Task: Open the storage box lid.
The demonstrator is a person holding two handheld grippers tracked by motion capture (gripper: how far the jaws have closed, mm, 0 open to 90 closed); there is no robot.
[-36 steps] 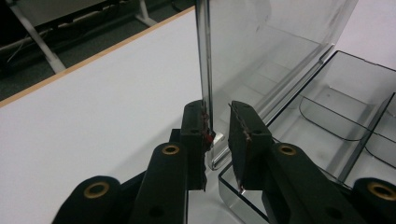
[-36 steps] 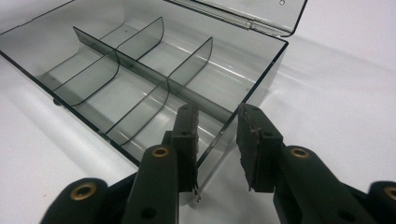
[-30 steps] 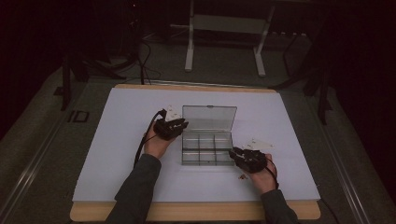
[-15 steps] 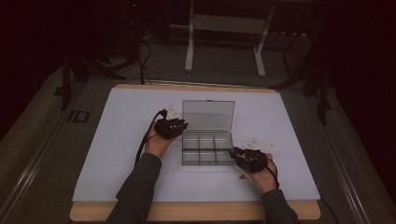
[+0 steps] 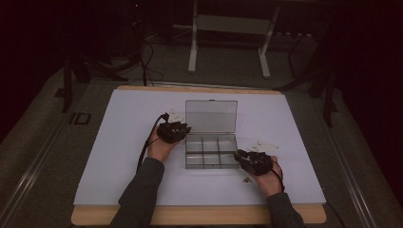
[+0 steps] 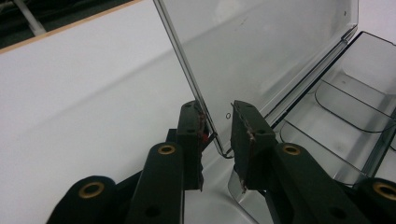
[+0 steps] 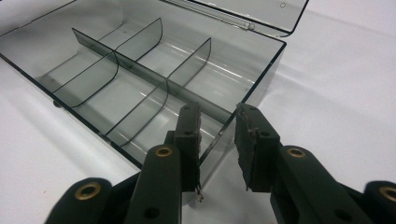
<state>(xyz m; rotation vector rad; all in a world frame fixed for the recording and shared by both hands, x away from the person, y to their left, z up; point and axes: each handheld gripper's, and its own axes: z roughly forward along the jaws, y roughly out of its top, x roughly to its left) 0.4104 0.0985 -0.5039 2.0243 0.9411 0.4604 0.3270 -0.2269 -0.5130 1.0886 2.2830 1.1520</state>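
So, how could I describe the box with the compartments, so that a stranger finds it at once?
Look at the white table, near its middle, between the left gripper and the right gripper. There lies the clear grey plastic box, its lid swung open away from the person. Its empty compartments set it apart.

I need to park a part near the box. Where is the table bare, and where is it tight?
Bare white table lies left of the left gripper, and also behind the upright lid up to the far edge. It is tight around the box: the right gripper sits at its near right corner, with small brown bits just in front of it.
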